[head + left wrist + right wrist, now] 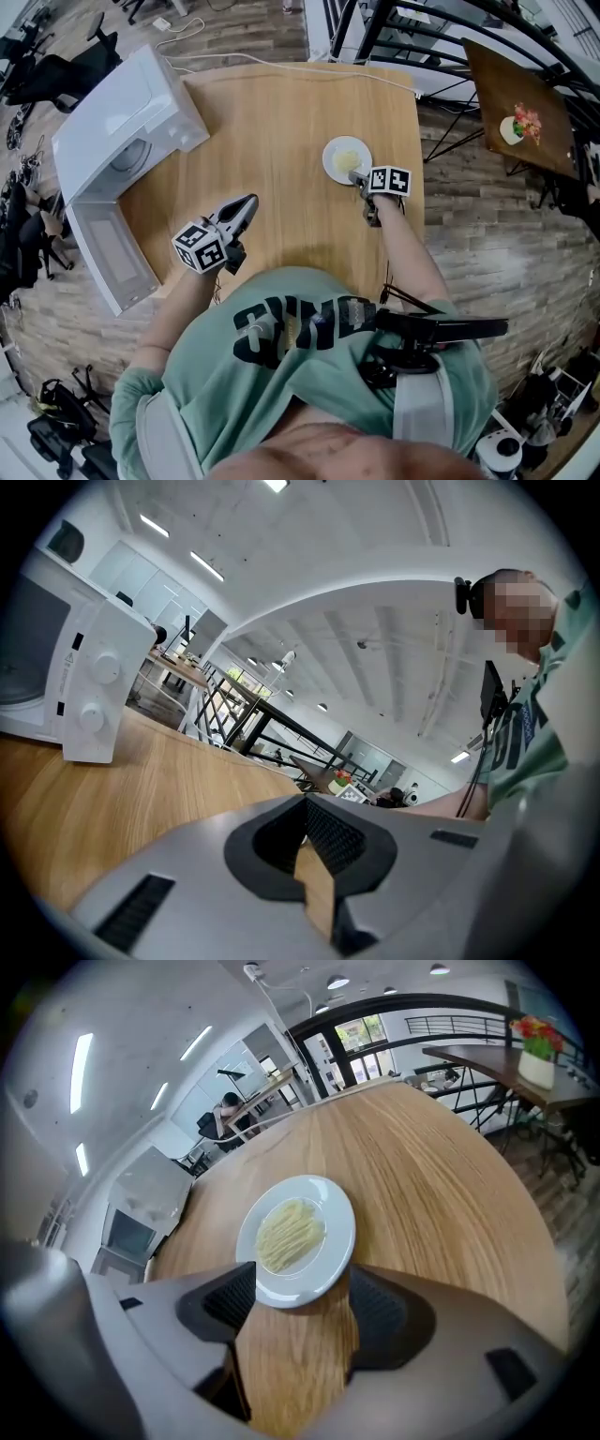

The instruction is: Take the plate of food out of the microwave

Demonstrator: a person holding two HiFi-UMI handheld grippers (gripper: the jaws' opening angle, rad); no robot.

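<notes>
Plate point(345, 159) is sitting flat on the table point(281, 112), well apart from the microwave point(122, 131), whose door point(112, 258) is hanging open. So to me the taking-out part is looking basically done.

The right gripper point(300, 1299) is sitting with its jaws spread wide, and the plate's near rim is poking in between them. One pad looks like it's right up against the rim, but nothing is being pinched. The noodles point(289, 1232) are lying in a neat pile in the middle.

The left gripper point(305, 803) is hanging over bare table nearer the microwave. Its jaws are pressed together on nothing.

If I'm reading this right, the step in hand is letting go and backing off. My tips for doing that cleanly:
- Keep the jaws wide while pulling out.
- Pull straight back along the jaw line, no twisting, or a pad is going to catch the rim and drag the plate.
- Stay low and level, because lifting early is asking to flip that edge.

The plate isn't near the table edge, so a small nudge isn't looking risky.
</notes>
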